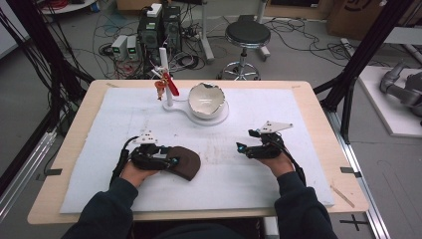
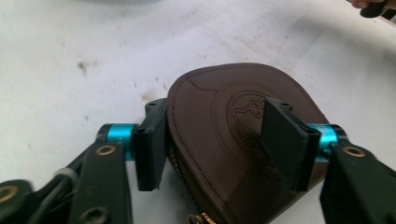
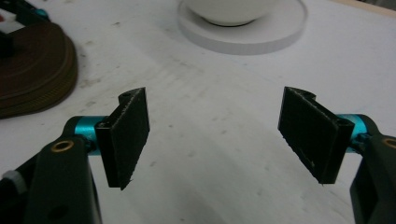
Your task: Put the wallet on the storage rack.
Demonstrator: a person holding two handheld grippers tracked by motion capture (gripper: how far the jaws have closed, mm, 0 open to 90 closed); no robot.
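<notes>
A person in dark sleeves (image 1: 107, 209) sits at the near edge of a wooden table (image 1: 318, 107), forearms resting on the white foam mat (image 1: 239, 179) that covers most of its top. The mat is scuffed and flecked with small dark marks.

On the near left part of the mat, the left gripper (image 2: 210, 144) has its jaws set on either side of a brown leather pouch (image 1: 185, 162): one pad presses the pouch's stitched edge and the other lies on its embossed top, so it appears to grip the pouch. A brass zip pull (image 2: 200, 218) shows at the pouch's near edge. The pouch lies flat on the mat.

To the right of the pouch and well apart from it, the right gripper (image 1: 242, 148) rests low over bare mat, its jaws spread wide with nothing between them.

Beyond the pouch, near the mat's far edge, a white bowl with a chipped, uneven rim (image 1: 206, 99) sits on the round end of a white stand base (image 1: 219, 118). Just left of the bowl, a white post (image 1: 164, 74) rises from the same base, with red and brass-coloured trinkets (image 1: 166, 85) hanging on it.

Past the table, the grey floor is strewn with cables (image 1: 114, 30). Computer towers (image 1: 160, 27) stand behind the post, a black round stool (image 1: 247, 35) behind the bowl. Black frame struts (image 1: 366, 50) flank the table, and a grey robot arm (image 1: 403, 87) lies on a white board far right.
</notes>
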